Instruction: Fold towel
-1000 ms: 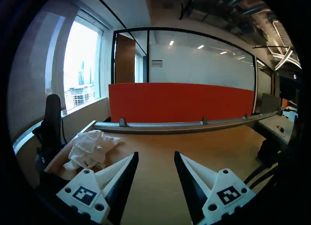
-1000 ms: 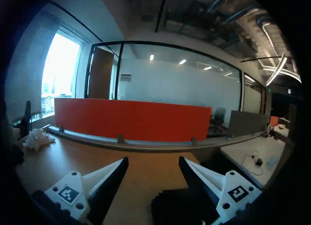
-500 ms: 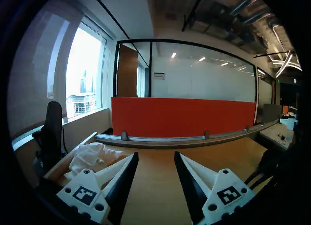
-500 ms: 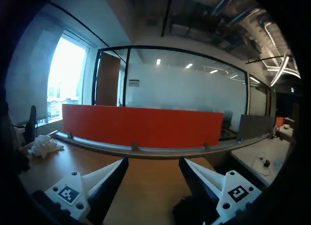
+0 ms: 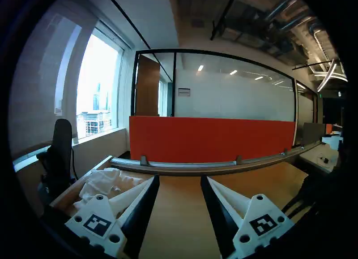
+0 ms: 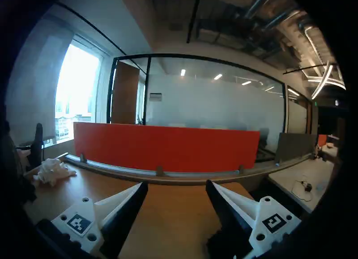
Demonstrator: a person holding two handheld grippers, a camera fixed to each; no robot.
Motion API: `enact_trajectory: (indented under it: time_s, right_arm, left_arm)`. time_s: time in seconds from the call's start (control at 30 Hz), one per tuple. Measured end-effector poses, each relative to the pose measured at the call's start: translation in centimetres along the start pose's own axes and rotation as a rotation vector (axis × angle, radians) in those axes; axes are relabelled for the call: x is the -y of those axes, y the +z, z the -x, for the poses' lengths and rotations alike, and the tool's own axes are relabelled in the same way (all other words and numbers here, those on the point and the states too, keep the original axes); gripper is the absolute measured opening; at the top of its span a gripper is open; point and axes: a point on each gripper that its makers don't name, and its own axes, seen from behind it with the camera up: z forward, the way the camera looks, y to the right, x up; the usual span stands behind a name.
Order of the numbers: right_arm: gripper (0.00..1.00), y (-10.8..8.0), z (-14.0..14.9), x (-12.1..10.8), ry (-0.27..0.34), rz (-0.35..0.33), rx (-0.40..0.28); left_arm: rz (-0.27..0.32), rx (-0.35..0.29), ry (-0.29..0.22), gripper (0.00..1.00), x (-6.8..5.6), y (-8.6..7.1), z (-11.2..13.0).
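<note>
A crumpled white towel (image 5: 104, 183) lies bunched on the wooden desk (image 5: 179, 205) near its far left corner, partly behind my left gripper's left finger. My left gripper (image 5: 179, 187) stands open above the desk, the towel just left of it, nothing between its fingers. In the right gripper view the same towel (image 6: 53, 171) is small and far off to the left. My right gripper (image 6: 176, 192) is open over the desk (image 6: 174, 214) and holds nothing.
An orange divider panel (image 5: 210, 138) on a metal rail closes the desk's far edge. A black office chair (image 5: 60, 156) stands left by the window. A dark object (image 6: 221, 245) sits low by my right gripper. A neighbouring desk (image 6: 300, 178) with a cable lies right.
Both views have tilted up and lowered towards the desk, so the divider and towel sit lower in the picture. The dark object under the right gripper has slid out of sight. Both grippers stayed open.
</note>
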Motion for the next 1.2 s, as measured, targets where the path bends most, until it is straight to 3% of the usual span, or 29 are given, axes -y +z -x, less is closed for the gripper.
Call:
enact_trajectory:
  time_s: [0.27,0.57,0.97,1.2]
  right_arm:
    - [1.00,-0.2,-1.4,1.2,0.024,-0.017,-0.014]
    - [1.00,-0.3,-1.2,2.4,0.015,-0.021,0.004]
    - [1.00,-0.2,-1.8,3.7,0.036,-0.026,-0.001]
    - [1.00,-0.5,-1.3,4.0,0.040,-0.018,-0.009]
  left_arm:
    - [0.002,-0.026,0.014,0.67,-0.7,0.0,-0.6]
    - [0.003,-0.027,0.046,0.67,-1.4,-0.3,0.3]
    - [-0.002,-0.044,0.107,0.67,-1.4,-0.5,3.0]
    - [-0.003,-0.039,0.100,0.67,-1.6,-0.5,6.2]
